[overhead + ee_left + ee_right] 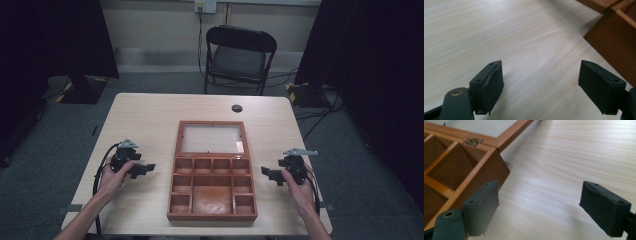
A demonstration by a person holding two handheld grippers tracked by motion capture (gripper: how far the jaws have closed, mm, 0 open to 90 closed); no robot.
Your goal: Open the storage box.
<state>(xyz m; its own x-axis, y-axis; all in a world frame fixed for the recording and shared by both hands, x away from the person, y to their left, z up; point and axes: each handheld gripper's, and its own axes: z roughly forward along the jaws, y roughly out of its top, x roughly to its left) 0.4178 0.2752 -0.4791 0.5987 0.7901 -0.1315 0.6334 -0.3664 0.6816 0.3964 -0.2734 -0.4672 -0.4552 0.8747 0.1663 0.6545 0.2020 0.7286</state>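
left gripper (147,168) and right gripper (265,173) jaws wide, empty, flanking open wooden box (212,192)

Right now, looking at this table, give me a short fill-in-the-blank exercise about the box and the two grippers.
1. The wooden box lies with its lid ____.
2. The left gripper has its jaws ____, with nothing between them.
3. The box sits ____ the left gripper and the right gripper.

Missing words: open; open; between

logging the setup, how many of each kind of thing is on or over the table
wooden compartment box, lid open: 1
grippers, left gripper and right gripper, both open and empty: 2
black round cap in the table: 1
total: 4
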